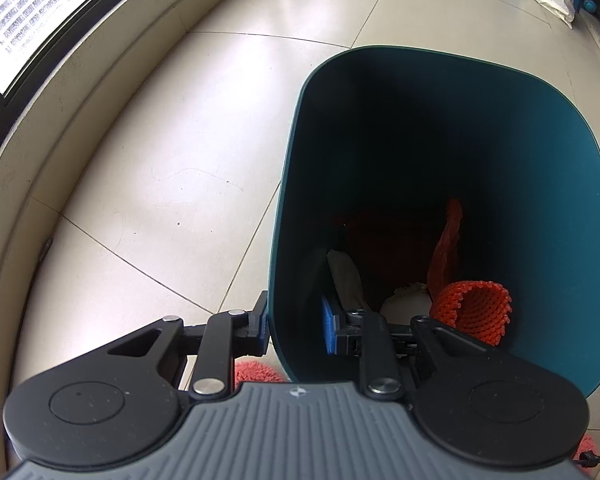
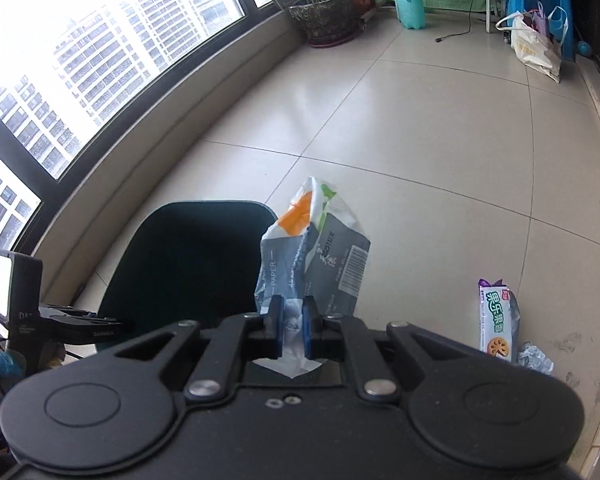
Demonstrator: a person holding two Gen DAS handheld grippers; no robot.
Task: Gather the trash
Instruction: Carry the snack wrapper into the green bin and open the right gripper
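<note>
The right gripper pinches a wrapper reading "PAPER" above pale floor tiles, the left gripper clamping the bin wall.

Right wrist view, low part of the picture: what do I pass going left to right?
Left gripper → dark bin → tissue wrapper pinched in the right gripper → cookie packet → crumpled foil scrap.

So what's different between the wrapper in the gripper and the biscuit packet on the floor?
The tissue-paper wrapper is crumpled, grey with orange and green, and pinched off the floor by the right gripper, beside the dark green bin. The biscuit packet is long, white and purple, and lies untouched on the tiles. Both are printed plastic packaging.
</note>
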